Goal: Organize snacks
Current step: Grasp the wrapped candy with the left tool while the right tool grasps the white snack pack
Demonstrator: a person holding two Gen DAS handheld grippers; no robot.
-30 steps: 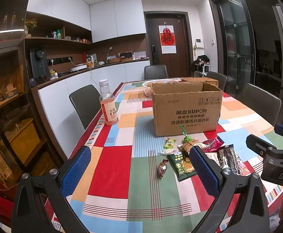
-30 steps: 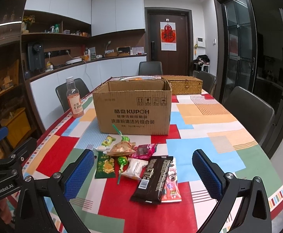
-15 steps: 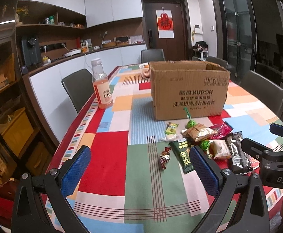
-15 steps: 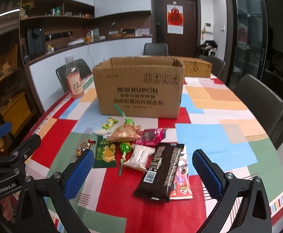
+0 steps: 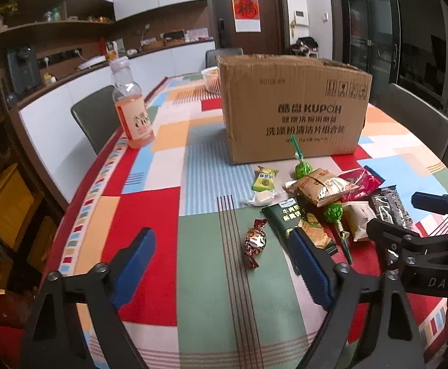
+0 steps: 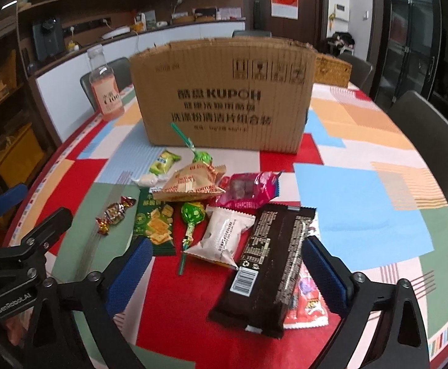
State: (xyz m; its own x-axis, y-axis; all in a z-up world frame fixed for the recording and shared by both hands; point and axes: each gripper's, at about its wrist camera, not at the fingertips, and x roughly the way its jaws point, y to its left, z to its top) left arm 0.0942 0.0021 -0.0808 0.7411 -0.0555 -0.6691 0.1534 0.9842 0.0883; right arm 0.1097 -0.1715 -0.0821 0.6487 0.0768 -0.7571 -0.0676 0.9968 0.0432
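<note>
A pile of wrapped snacks lies on the patchwork tablecloth in front of an open cardboard box (image 5: pixel 294 113) (image 6: pixel 224 92). My left gripper (image 5: pixel 222 244) hovers over the pile's left edge with its jaws closing. A red-gold candy (image 5: pixel 254 243) lies on the cloth between its fingers, untouched, and a dark green cracker pack (image 5: pixel 301 224) sits by its right finger. My right gripper (image 6: pixel 227 249) hangs over the pile's near side, jaws also closing. A dark brown bar pack (image 6: pixel 267 264) and a white pack (image 6: pixel 224 236) lie between its fingers, not pressed.
A pink drink bottle (image 5: pixel 131 107) (image 6: pixel 105 89) stands left of the box. A wicker basket (image 6: pixel 331 67) and a bowl (image 5: pixel 211 78) sit behind the box. Grey chairs (image 6: pixel 430 129) ring the table. The table's edge curves close on the near and right sides.
Both grippers have come down and forward towards the snack pile and tilted further down. Their jaws stand a little narrower than before. No snack has moved.
</note>
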